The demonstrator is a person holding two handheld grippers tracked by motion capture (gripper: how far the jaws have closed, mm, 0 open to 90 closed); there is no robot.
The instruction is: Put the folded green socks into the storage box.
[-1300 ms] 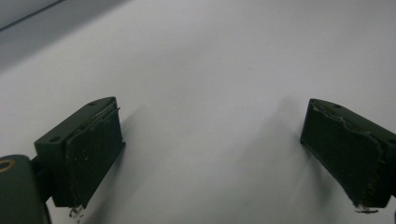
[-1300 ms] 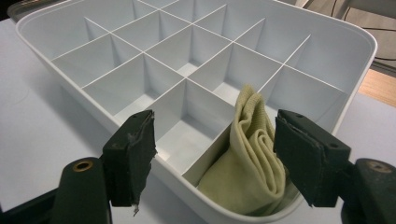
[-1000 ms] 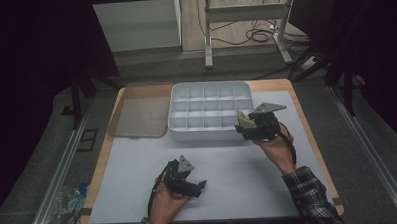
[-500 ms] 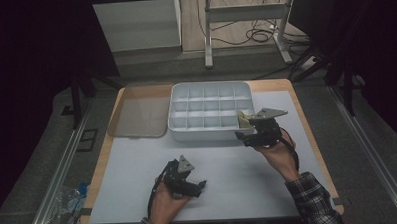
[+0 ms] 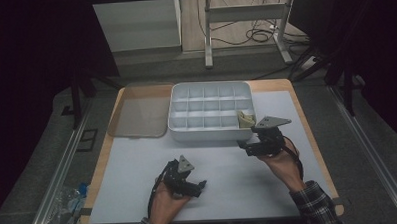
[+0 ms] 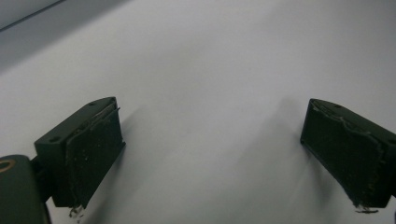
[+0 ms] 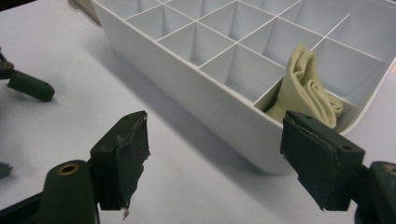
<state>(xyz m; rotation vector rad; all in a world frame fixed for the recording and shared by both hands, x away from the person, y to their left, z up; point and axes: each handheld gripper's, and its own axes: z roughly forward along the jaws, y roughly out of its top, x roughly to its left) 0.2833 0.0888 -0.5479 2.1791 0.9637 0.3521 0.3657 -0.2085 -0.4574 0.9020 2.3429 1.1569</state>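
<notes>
A white compartment box (image 5: 187,128) stands at the middle of the table. A folded pale yellow cloth (image 5: 245,119) stands in its near right corner compartment. My right gripper (image 5: 244,148) hovers just in front of that corner, apart from the box. In the right gripper view the gripper (image 7: 224,163) is open with nothing between the jaws, and the cloth (image 7: 306,88) stands beyond the box wall (image 7: 196,93). My left gripper (image 5: 199,187) rests low over the white mat near the front. In the left gripper view it (image 6: 210,154) is open and holds nothing.
A translucent lid (image 5: 139,111) lies flat to the left of the box. A white mat (image 5: 239,190) covers the wooden table top. Dark floor, metal rails and a stand with cables surround the table.
My right gripper has drawn back from above the box's near right compartment toward the person. The cloth stays in the compartment. The left hand has kept still.
</notes>
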